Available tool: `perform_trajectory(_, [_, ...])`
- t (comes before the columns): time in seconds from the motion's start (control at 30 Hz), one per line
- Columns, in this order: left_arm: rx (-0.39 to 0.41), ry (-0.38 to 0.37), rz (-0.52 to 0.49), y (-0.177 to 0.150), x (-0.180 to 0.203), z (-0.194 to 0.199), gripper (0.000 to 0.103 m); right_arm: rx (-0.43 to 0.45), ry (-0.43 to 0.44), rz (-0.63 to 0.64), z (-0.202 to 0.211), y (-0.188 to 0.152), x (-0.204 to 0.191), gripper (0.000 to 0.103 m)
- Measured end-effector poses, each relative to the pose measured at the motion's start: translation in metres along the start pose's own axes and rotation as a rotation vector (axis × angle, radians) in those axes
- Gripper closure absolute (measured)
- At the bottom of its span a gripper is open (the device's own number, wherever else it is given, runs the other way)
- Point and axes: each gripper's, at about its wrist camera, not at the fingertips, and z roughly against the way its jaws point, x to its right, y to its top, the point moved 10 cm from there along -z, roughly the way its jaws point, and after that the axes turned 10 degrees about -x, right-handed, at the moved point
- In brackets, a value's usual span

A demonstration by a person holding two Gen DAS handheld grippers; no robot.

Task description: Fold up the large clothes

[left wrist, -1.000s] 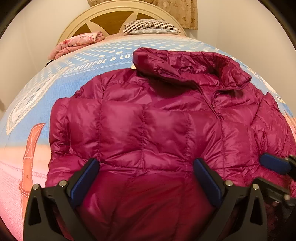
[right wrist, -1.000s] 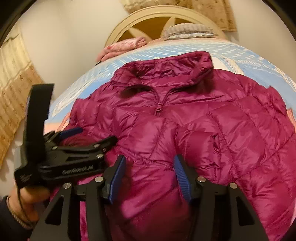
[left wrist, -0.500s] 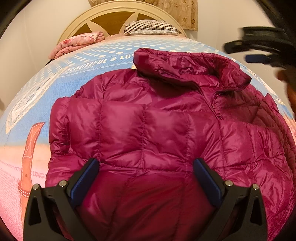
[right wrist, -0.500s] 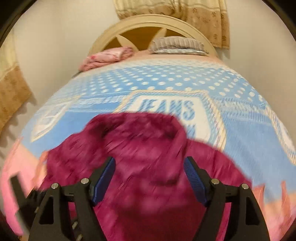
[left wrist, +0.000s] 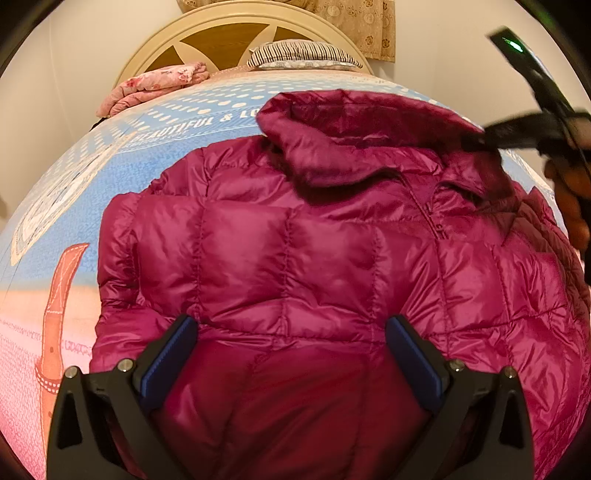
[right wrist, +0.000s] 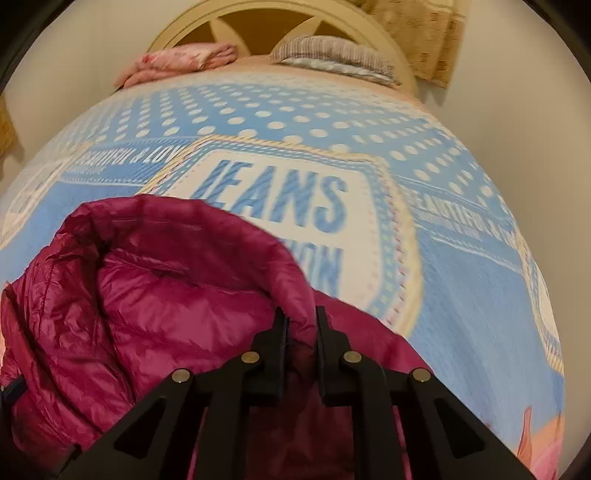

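- Jacket (left wrist: 314, 266) lies spread front-up on the bed (right wrist: 461, 277), hood (right wrist: 184, 258) toward the headboard (left wrist: 236, 33).
- Puffy quilted shell: I'd judge it light, soft and springy, with a shiny fabric that looks slippery. Expect folds to puff back up and layers to slide over each other.
- Your right tool (right wrist: 301, 321) is closing on the hood rim; a pinch of fabric sits between the pads. A thick rolled edge like that should hold better than flat shell.
- Your left tool (left wrist: 291, 350) is released, jaws wide, low over the jacket body with nothing pinched.
- For later grips, go for seams, hem or cuffs, not the middle of a panel.
- Hard to tell: the right sleeve runs off the frame edge in the left view, and the hem is hidden under the left tool.
- The left sleeve (left wrist: 118, 277) looks tucked along the side; its cuff can't be made out.
- Right tool is blurred in the left view, and your hand (left wrist: 569, 199) is cut off at the edge.
- How deep the right pinch goes is hidden by the fingers.
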Motion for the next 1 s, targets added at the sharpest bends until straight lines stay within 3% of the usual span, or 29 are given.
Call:
perform_trajectory(0.23, [0.009,-0.034,0.013,0.001,-0.001,0.003,0.000,0.033,0.020,-0.063,-0.010,-0.035,0.016,0.093])
perform_trajectory(0.3, [0.029,-0.061,0.020,0.002,-0.003,0.012,0.000,0.035,0.032,-0.084,-0.017,-0.041,0.019,0.093])
perform_trajectory(0.4, [0.089,-0.042,0.007,0.015,-0.006,0.036,0.000,0.052,0.052,-0.101,-0.020,-0.044,0.020,0.093])
perform_trajectory(0.5, [0.162,0.005,0.006,0.052,-0.012,0.065,0.000,0.061,0.072,-0.108,-0.027,-0.048,0.020,0.093])
perform_trajectory(0.67, [0.189,-0.036,0.065,0.142,-0.009,0.069,0.000,0.079,0.097,-0.118,-0.029,-0.048,0.019,0.093])
perform_trajectory(0.73, [0.162,-0.107,0.086,0.166,0.000,0.057,0.000,0.083,0.109,-0.120,-0.029,-0.049,0.019,0.093])
perform_trajectory(0.83, [0.113,-0.140,0.083,0.189,0.020,0.031,0.000,0.089,0.136,-0.133,-0.030,-0.049,0.019,0.092])
perform_trajectory(1.0, [0.004,-0.033,0.055,0.182,0.031,-0.019,0.000,0.099,0.146,-0.138,-0.030,-0.050,0.020,0.092])
